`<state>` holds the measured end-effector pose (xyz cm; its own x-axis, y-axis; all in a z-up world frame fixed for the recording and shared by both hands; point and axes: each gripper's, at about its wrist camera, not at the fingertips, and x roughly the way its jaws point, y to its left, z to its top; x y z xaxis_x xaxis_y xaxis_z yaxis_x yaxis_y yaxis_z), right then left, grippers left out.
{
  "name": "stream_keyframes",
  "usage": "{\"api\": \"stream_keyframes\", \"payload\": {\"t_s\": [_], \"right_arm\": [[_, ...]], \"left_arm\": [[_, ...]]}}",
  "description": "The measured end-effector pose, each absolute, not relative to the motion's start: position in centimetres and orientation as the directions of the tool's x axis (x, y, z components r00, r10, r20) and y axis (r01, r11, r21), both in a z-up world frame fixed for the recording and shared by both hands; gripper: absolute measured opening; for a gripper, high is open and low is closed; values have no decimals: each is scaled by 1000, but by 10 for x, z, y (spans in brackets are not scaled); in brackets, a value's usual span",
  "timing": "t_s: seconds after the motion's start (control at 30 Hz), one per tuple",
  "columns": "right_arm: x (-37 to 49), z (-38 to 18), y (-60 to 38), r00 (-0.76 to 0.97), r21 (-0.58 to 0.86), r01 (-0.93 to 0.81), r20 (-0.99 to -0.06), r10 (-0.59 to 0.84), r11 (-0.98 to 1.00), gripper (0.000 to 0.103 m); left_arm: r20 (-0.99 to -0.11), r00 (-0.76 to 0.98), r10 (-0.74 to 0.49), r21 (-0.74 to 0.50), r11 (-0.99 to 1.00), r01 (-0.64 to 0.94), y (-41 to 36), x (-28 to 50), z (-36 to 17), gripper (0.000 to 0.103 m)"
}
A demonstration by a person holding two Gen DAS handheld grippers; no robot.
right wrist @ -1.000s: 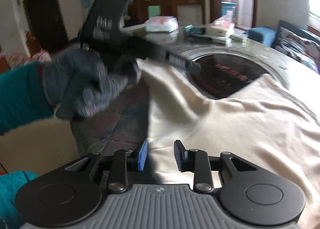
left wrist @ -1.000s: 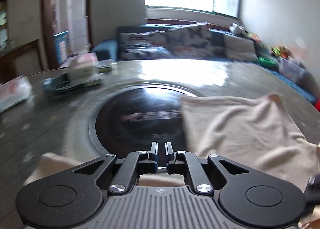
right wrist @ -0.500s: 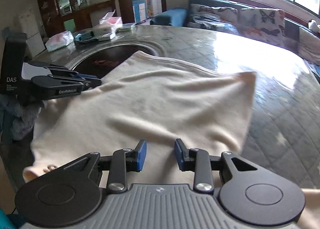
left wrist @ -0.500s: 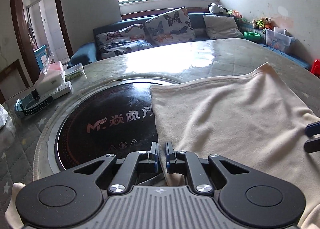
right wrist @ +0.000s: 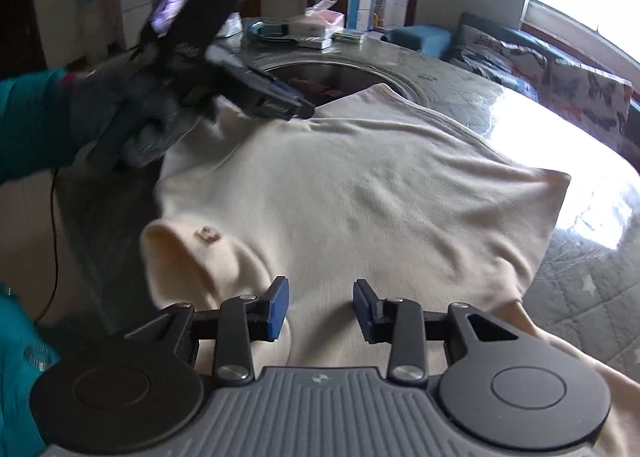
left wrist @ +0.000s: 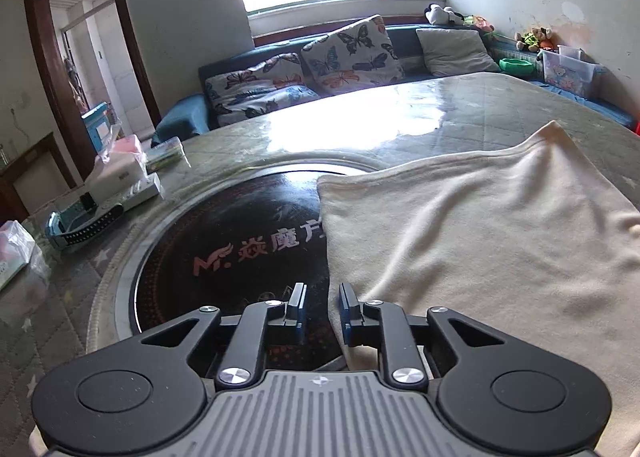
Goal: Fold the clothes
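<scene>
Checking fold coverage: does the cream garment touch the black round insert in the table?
Touching: left wrist view shows the cream garment lying over the black round insert.

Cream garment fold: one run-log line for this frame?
step: fold clothes | cream garment: spread on table, overlaps dark round inset | left tongs: opening, empty, at garment edge | right tongs: opening, empty, over garment

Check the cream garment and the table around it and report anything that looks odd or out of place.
One thing stands out: a small brownish mark on the cream garment, near its rounded near-left corner; whether stain or tag, I cannot tell. The garment also partly covers the table's dark round inset. Otherwise only soft wrinkles.
</scene>
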<state>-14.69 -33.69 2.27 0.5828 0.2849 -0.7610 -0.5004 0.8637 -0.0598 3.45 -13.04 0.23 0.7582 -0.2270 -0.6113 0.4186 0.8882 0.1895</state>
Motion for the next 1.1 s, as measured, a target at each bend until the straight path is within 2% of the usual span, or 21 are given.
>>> {"api": "stream_keyframes", "payload": {"t_s": [0.1, 0.23, 0.43, 0.6, 0.87, 1.1], "right_arm": [[-154, 28, -339, 585, -75, -505, -762, 277, 860, 39], [-140, 45, -357, 621, -33, -444, -731, 282, 895, 39], [-73, 57, -377, 678, -19, -327, -702, 220, 945, 39], [-9, 52, -368, 672, -24, -327, -709, 214, 945, 39], [74, 20, -337, 629, -43, -331, -755, 187, 943, 38], [107, 9, -326, 656, -60, -311, -736, 168, 949, 40]], "left_arm": [[-593, 771, -233, 193, 888, 417, -132, 26, 8, 20], [-552, 761, -341, 172, 846, 504, -139, -7, 21, 20], [-579, 619, -531, 94, 710, 698, -160, -55, 13, 20], [-589, 487, -644, 7, 599, 801, -167, -75, 6, 20], [-586, 434, -684, -32, 554, 832, -169, -82, -1, 19], [-577, 404, -710, -43, 521, 853, -169, -91, -4, 23]]}}
